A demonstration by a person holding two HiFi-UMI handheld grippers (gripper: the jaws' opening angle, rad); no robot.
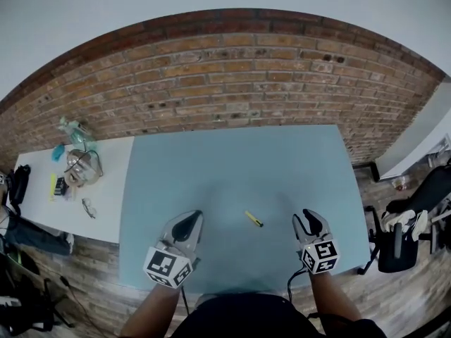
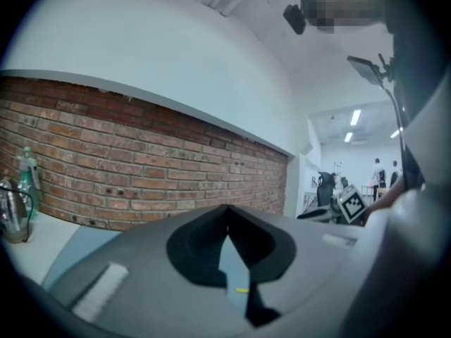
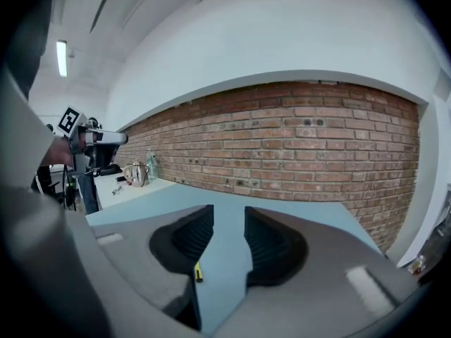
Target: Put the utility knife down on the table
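A small yellow utility knife lies flat on the blue-grey table, between my two grippers and touched by neither. My left gripper hovers to its left with its tips meeting and nothing in them; in the left gripper view the knife shows as a yellow sliver through the gap below the closed tips. My right gripper is to the knife's right, jaws apart and empty. In the right gripper view the knife lies on the table below the gripper.
A white side table adjoins on the left, bearing a glass kettle, a bottle and small items. A brick wall runs behind the table. A black office chair stands at the right.
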